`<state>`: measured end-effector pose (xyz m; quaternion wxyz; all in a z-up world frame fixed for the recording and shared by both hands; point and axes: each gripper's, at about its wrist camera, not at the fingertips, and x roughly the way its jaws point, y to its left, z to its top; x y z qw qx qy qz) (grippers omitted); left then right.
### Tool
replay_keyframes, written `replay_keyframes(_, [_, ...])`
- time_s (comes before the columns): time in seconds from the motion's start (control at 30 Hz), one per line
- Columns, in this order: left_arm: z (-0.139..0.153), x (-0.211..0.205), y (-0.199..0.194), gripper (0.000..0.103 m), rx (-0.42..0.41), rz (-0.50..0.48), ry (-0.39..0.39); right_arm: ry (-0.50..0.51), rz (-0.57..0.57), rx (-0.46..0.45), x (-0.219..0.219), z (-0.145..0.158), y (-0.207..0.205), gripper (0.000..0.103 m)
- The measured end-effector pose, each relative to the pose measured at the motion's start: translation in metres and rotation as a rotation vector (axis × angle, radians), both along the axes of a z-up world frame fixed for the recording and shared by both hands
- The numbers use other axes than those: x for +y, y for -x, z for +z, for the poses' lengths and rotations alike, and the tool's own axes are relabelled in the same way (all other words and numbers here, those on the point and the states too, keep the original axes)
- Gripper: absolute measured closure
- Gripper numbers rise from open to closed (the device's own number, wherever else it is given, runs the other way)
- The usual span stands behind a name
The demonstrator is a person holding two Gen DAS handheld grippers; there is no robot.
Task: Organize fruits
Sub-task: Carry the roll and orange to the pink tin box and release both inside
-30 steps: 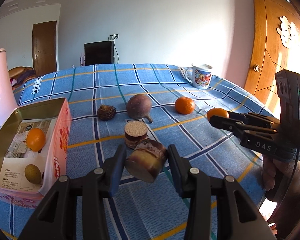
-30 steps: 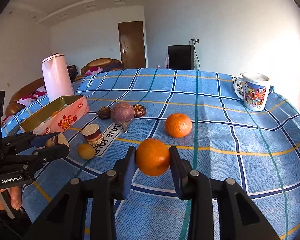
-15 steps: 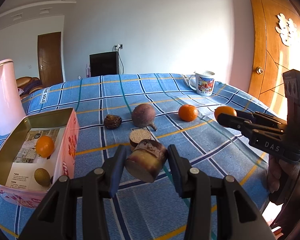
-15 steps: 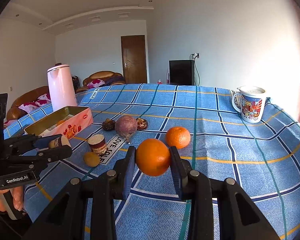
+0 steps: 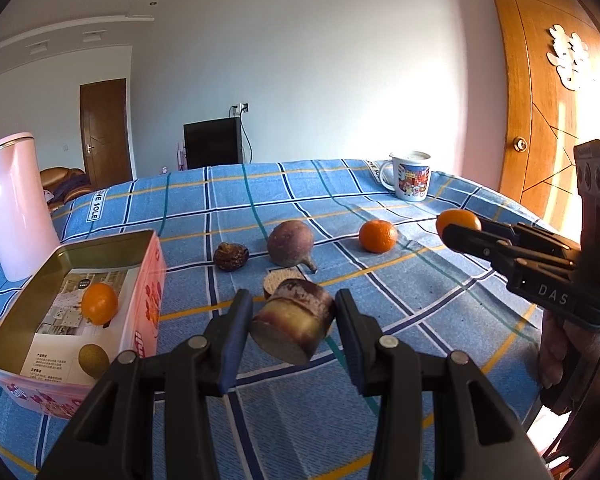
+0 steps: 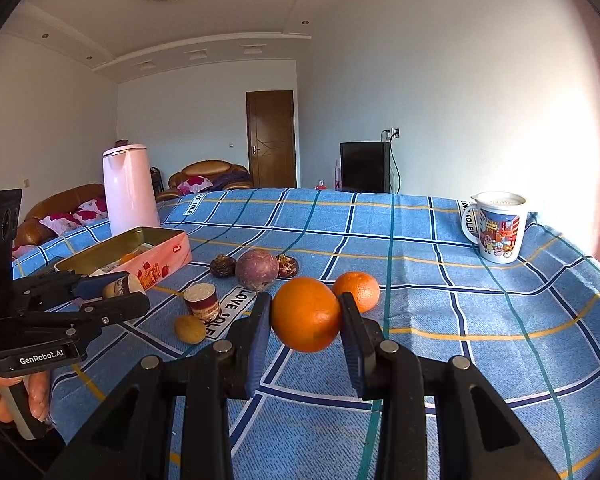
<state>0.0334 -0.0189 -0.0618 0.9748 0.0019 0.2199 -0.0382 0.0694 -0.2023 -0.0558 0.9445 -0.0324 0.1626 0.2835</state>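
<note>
Held clear above a blue checked worktop (image 6: 480,320): in the left gripper (image 5: 290,330), pads pressed on both sides, a short cut chunk of sugarcane (image 5: 294,330), purple-skinned with a pale cut face; in the right gripper (image 6: 305,316), clamped between its two pads, an orange (image 6: 306,314). To the left, an open pink tin (image 5: 150,292) with a small orange fruit (image 5: 99,304) and a greenish-brown fruit (image 5: 94,360) already inside. Left lying on the cloth: a second cut chunk (image 6: 201,303), a small yellow fruit (image 6: 190,329), a round purple fruit (image 6: 257,270), two dark wrinkled fruits (image 6: 223,266), and a mandarin (image 6: 358,290). Farther back, a pink kettle (image 6: 129,188) and a printed mug (image 6: 498,226).
</note>
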Motion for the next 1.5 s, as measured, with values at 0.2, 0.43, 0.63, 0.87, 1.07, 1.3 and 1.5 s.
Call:
replay_keyframes(0.2, [0.002, 0.001, 0.004, 0.059, -0.035, 0.019, -0.002, -0.011, 0.005, -0.032, -0.002, 0.001, 0.005, 0.068])
replay_keyframes(0.43, [0.004, 0.002, 0.006, 0.059, -0.058, 0.027, -0.011, -0.026, 0.007, -0.065, -0.004, 0.002, 0.011, 0.068])
replay_keyframes(0.63, [0.007, 0.001, 0.009, 0.059, -0.085, 0.042, -0.027, -0.045, 0.01, -0.09, -0.007, 0.002, 0.015, 0.068])
replay_keyframes(0.87, [0.011, 0.0, 0.014, 0.059, -0.124, 0.062, -0.056, -0.06, 0.002, -0.12, -0.009, 0.002, 0.02, 0.068])
replay_keyframes(1.07, [0.015, 0.004, 0.017, 0.059, -0.133, 0.076, -0.055, -0.063, -0.003, -0.137, -0.01, 0.003, 0.022, 0.068])
replay_keyframes(1.3, [0.02, 0.018, 0.018, 0.059, -0.122, 0.112, -0.037, -0.036, -0.009, -0.138, -0.006, 0.006, 0.022, 0.068])
replay_keyframes(1.5, [0.02, 0.032, 0.018, 0.059, -0.101, 0.132, -0.022, -0.018, 0.012, -0.138, 0.007, 0.018, 0.023, 0.068])
